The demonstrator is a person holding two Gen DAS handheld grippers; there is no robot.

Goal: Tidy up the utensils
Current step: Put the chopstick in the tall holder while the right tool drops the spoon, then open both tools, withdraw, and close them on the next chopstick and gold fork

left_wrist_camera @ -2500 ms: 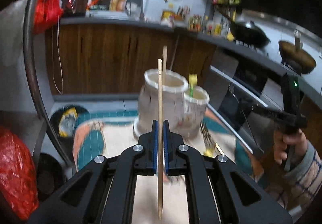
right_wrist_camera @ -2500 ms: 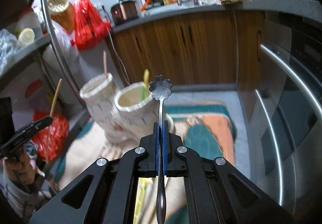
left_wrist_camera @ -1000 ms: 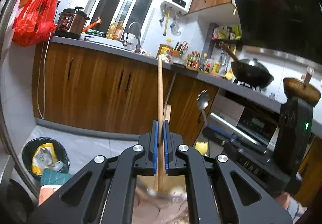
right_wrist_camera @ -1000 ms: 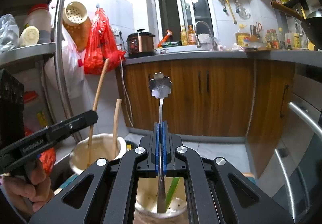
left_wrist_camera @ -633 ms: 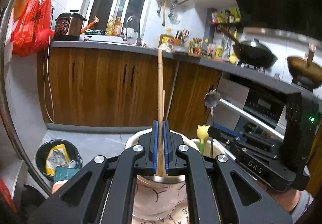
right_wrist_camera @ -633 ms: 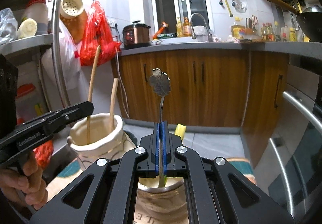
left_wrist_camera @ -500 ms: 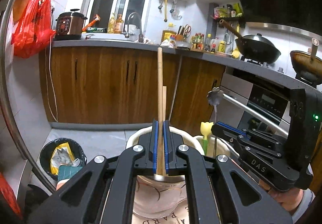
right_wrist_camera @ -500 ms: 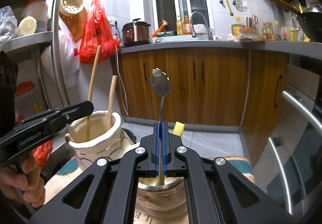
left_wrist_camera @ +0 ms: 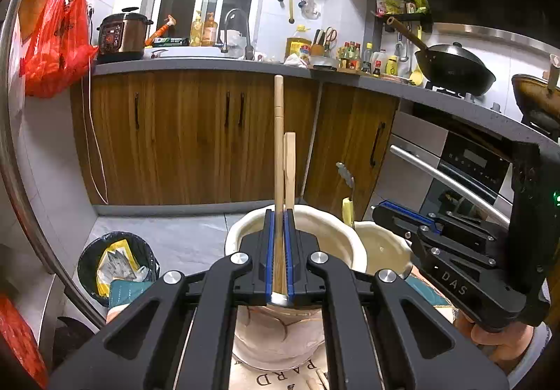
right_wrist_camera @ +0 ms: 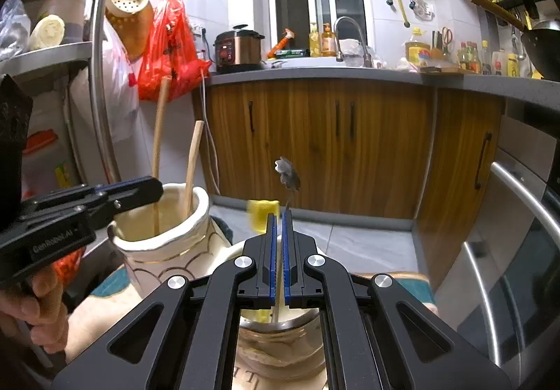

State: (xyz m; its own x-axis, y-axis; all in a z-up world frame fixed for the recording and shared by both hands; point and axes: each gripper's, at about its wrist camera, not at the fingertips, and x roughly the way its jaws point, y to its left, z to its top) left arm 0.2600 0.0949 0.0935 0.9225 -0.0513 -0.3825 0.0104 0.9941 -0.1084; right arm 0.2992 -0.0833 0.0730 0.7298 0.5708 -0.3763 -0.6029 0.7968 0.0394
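My left gripper is shut on a wooden chopstick that stands upright with its lower end inside the tall cream holder. A second wooden stick leans in the same holder. My right gripper has its blue pads slightly parted around the thin handle of a flower-ended metal spoon, which tilts right and hangs into the shorter cream holder. A yellow-topped utensil stands in that holder too. The right gripper also shows in the left wrist view.
Both holders stand on a patterned mat on a table. A round metal rack post rises at the left. Wooden cabinets and an oven lie beyond. A bin sits on the floor.
Both grippers have dropped lower over the holders. The spoon has slid down through the right pads and tipped right as they eased apart. The chopstick has gone deeper into the tall holder.
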